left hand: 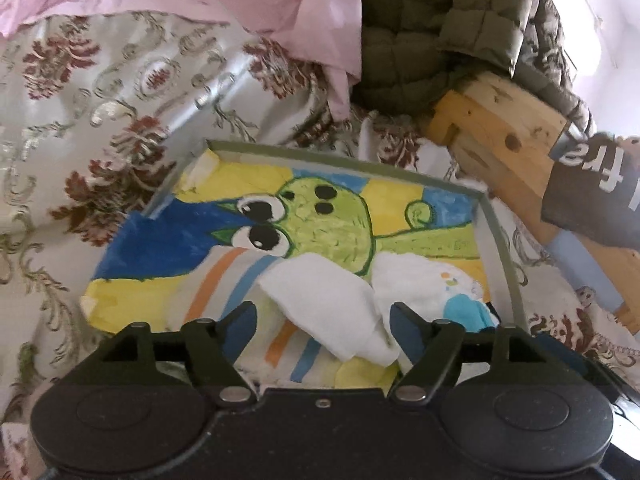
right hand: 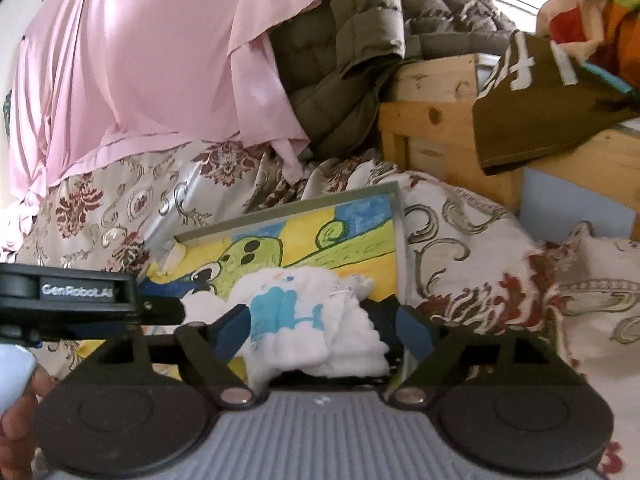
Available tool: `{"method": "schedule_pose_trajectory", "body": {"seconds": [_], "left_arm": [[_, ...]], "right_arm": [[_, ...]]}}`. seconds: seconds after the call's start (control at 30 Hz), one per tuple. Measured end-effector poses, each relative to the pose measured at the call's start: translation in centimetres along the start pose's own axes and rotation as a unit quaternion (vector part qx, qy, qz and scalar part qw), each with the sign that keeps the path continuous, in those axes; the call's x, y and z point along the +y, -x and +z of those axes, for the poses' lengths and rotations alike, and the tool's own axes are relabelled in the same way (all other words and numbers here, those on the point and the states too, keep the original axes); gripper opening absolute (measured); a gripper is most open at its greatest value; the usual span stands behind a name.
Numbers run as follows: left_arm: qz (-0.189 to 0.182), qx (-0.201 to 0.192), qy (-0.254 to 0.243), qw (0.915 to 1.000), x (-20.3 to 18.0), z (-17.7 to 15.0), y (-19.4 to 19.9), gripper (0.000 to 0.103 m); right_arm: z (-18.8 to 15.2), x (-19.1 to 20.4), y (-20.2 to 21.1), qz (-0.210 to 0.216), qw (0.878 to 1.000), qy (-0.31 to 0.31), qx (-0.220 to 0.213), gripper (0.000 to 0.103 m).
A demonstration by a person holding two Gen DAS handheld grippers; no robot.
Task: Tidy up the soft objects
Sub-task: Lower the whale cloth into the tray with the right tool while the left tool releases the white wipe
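Observation:
A shallow grey-rimmed tray (left hand: pixel 496 240) with a painted green cartoon figure lies on the bed; it also shows in the right wrist view (right hand: pixel 400 216). A plain white cloth (left hand: pixel 332 300) lies in the tray between the open fingers of my left gripper (left hand: pixel 324 328). A white cloth with blue print (left hand: pixel 440 284) lies beside it. In the right wrist view this printed cloth (right hand: pixel 312 320) sits between the open fingers of my right gripper (right hand: pixel 324 332). The left gripper (right hand: pixel 160 308) enters that view from the left.
A floral bedspread (left hand: pixel 80 140) covers the bed. Pink fabric (right hand: pixel 140 60) and an olive quilted jacket (right hand: pixel 360 40) hang behind. A wooden crate (right hand: pixel 440 128) with a dark printed garment (right hand: pixel 540 100) draped over it stands at the right.

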State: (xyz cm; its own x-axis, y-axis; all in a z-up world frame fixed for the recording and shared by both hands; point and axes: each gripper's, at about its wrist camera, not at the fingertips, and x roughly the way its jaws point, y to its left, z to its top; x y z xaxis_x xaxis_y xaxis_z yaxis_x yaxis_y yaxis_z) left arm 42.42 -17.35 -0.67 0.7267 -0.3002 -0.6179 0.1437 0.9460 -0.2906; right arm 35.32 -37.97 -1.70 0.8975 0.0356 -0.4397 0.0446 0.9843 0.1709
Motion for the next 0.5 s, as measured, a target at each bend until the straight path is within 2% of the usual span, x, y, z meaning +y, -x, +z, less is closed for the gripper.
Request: {"method": "schedule_pose_trajectory", "body": {"seconds": [0.07,0.27,0.4,0.5], "left_arm": [[0.006,-0.017,0.002,0.9998,0.1,-0.2,1.3,0.084],[0.015,-0.053,0.011,0.9984,0.4,-0.9,5.5,0.094],[0.024,-0.082,0.002,0.9963,0.5,-2.1,8.7,0.099],[0.03,-0.091,0.008,0.9954,1.0,-3.3,10.9,0.101]], "right_arm": [[0.2,0.0,1.0,-0.003,1.0,-0.002,-0.008,0.092],[0.8,-0.1,4.7,0.001,0.999,-0.017,-0.039,0.103],[0.7,0.1,7.2,-0.002,0.998,-0.027,-0.055,0.103],[0.2,0.5,8.9,-0.012,0.998,-0.03,-0.058,0.103]]}}
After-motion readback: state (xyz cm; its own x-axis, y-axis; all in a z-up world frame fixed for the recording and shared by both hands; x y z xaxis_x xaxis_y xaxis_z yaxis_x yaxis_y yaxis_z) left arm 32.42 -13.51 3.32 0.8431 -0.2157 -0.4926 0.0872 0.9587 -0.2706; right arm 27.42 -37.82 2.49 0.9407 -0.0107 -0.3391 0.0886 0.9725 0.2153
